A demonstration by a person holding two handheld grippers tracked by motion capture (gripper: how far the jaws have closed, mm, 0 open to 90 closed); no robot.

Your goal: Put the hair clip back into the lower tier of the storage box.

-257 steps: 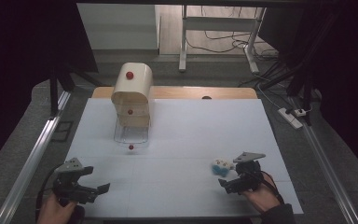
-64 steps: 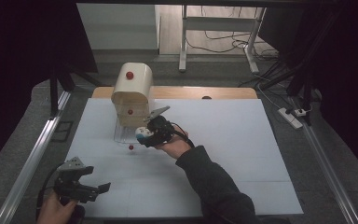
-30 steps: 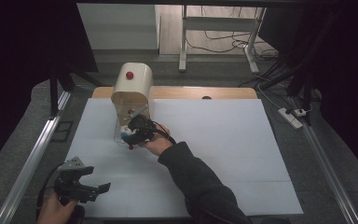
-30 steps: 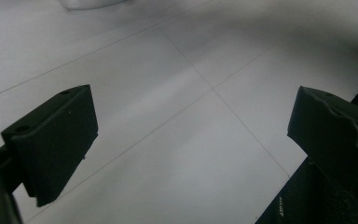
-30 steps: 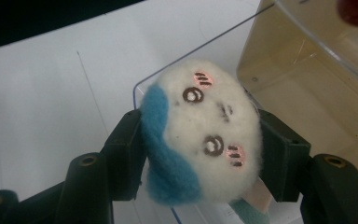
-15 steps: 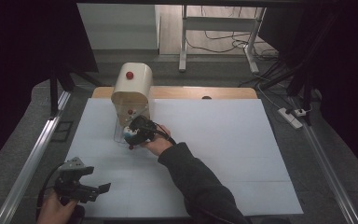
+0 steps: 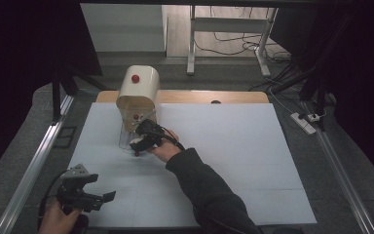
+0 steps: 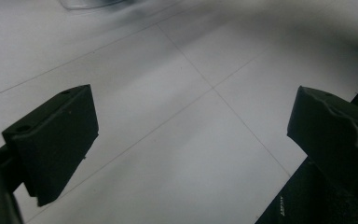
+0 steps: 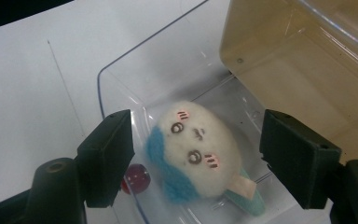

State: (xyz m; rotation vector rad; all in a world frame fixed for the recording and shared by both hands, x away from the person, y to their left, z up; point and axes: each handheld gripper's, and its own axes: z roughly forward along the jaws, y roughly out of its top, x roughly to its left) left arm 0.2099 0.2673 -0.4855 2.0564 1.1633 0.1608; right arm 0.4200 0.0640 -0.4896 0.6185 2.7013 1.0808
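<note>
Reading any label is not possible — a small tag (image 9: 243,187) at the plush toy's lower edge is seen blank, and faint pale lettering at the bottom edge of the left gripper view is too small to be made out.

The right gripper (image 9: 196,161) is seen with its jaws parted; they have just been opening. Between them lies the plush toy (image 9: 196,155) — white, with blue at one side and a small stitched face with pink cheek marks. Both pads are seen standing clear of it, a gap on each side. The toy is lying in a clear plastic tray (image 9: 121,70), directly ahead of the jaws. A small red ball (image 9: 137,179) is seen just beside the near jaw pad, at the tray's wall. Beyond the far jaw a tan box wall (image 9: 279,60) rises.

In the high view the right gripper (image 7: 145,138) is held at the front of a cream, round-topped dispenser (image 7: 137,92) with a red knob (image 7: 135,78).

The left gripper (image 8: 191,140) is spread wide over the bare white table sheet (image 8: 177,107), nothing between its jaws; in the high view it (image 7: 85,192) is well apart from the dispenser.
</note>
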